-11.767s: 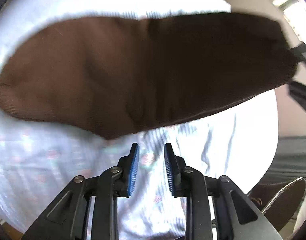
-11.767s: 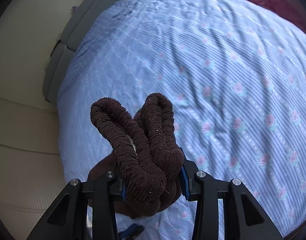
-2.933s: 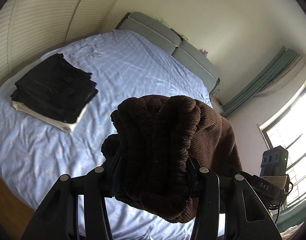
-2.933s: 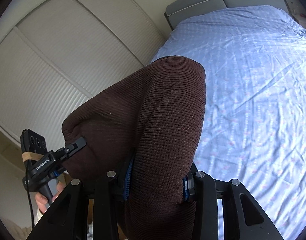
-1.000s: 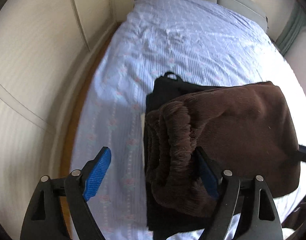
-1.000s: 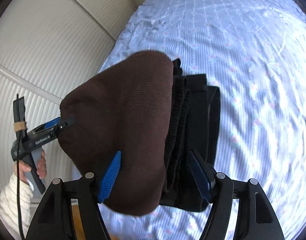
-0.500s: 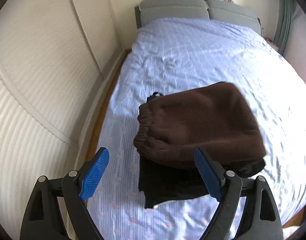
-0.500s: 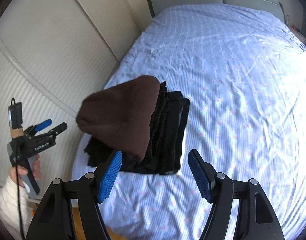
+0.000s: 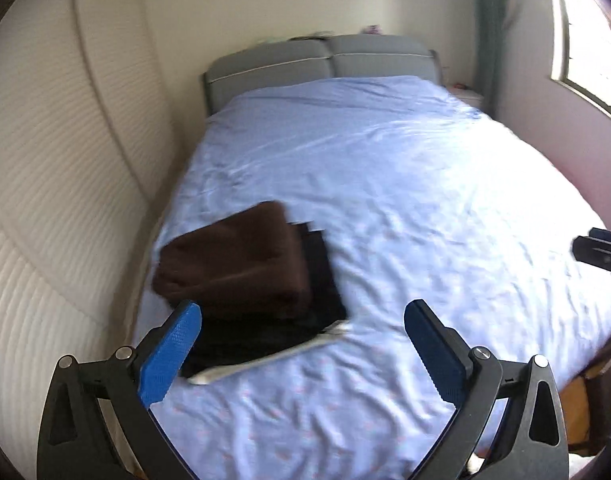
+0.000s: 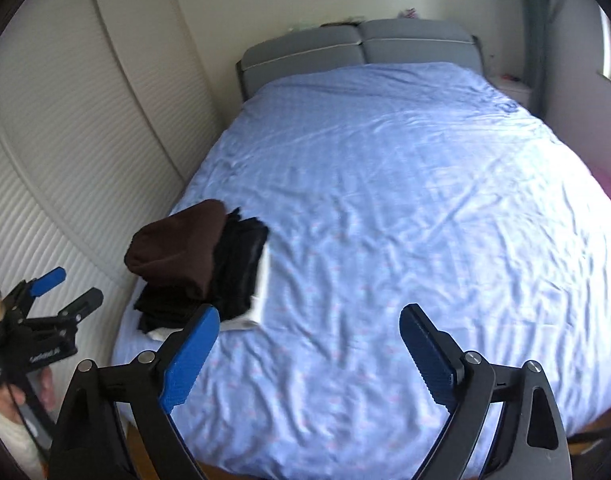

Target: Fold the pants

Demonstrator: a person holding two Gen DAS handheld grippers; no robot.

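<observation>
Pants [image 9: 235, 258], brown, folded, atop dark stack [image 9: 301, 320] on bed [image 9: 385, 184].
Your left gripper [image 9: 301, 354] and right gripper [image 10: 307, 354]: jaws wide, holding nothing.

The stack of folded clothes [image 9: 249, 276] fills the bed's [image 9: 405, 208] near-left corner; the rest lies open.

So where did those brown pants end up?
The folded brown pants lie on top of a stack of black clothes, near the bed's left edge beside the ribbed wardrobe doors, in both views.
</observation>
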